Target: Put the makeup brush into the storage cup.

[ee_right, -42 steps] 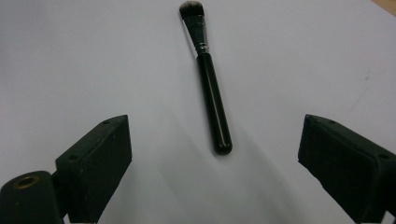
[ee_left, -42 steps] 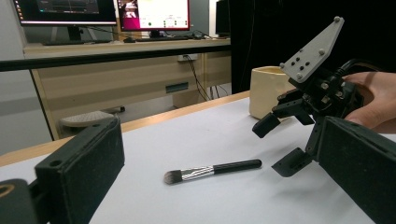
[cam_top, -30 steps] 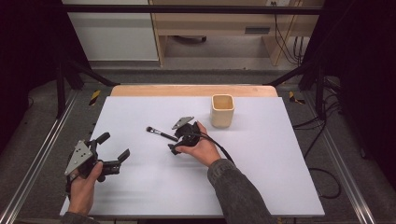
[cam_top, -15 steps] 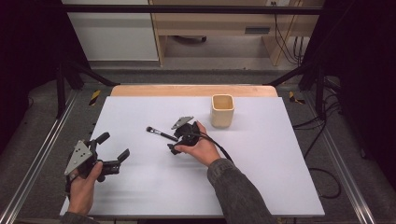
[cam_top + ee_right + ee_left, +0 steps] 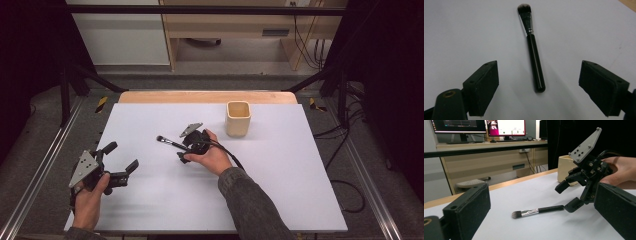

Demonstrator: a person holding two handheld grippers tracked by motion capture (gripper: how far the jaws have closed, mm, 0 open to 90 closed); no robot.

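Closing right gripper (image 5: pixel 537 93), slim glossy brush (image 5: pixel 534 55)

Bare table (image 5: pixel 280 190) lies open around the brush (image 5: pixel 169 142); only the cup (image 5: pixel 238 118) stands nearby, behind.

High view overhead, facing forward-down; both claw views low, close; all share brush (image 5: pixel 169 143).

Brush (image 5: pixel 170 143) left of cup (image 5: pixel 238 118)
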